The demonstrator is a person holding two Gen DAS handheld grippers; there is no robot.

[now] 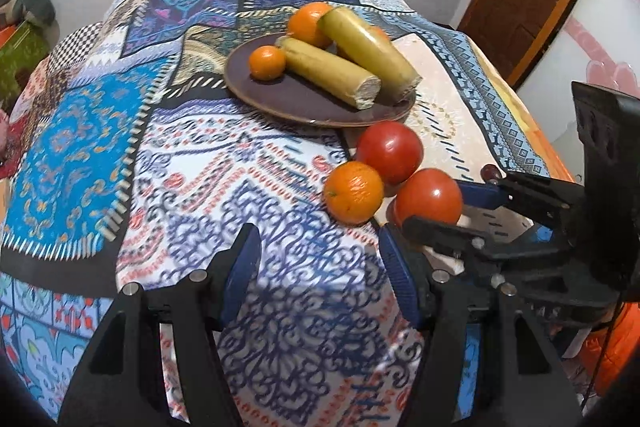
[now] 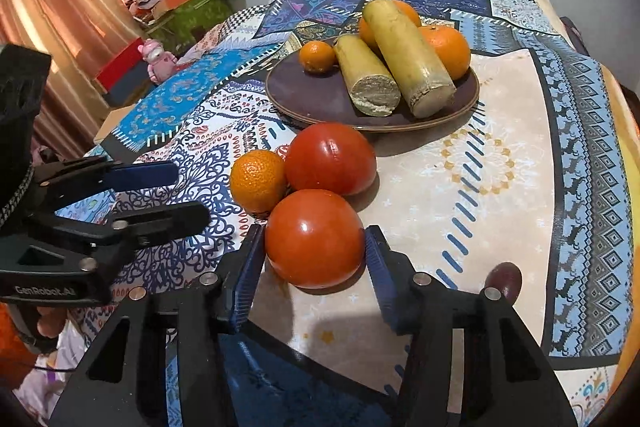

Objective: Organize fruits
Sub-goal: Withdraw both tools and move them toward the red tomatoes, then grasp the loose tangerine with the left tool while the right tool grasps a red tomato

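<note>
Now the right gripper (image 2: 315, 259) brackets the near tomato (image 2: 315, 238), pads seemingly just touching; squeeze gently, while the left gripper (image 1: 320, 259) stays open, empty

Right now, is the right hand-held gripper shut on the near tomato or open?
Open. The right hand-held gripper straddles the near tomato, with slight gaps at both blue pads.

Both cameras ride on my tongs, looking forward and steeply down along the fingers at the bench (image 1: 280, 187). Left view: sits close over the patterned cloth, plate (image 1: 280, 99) at upper centre, my right tongs (image 1: 432, 203) at right edge. Right view: nearer the fruit, left tongs (image 2: 188, 193) at left edge. Shared: plate (image 2: 320, 103), loose fruit, cloth.
</note>
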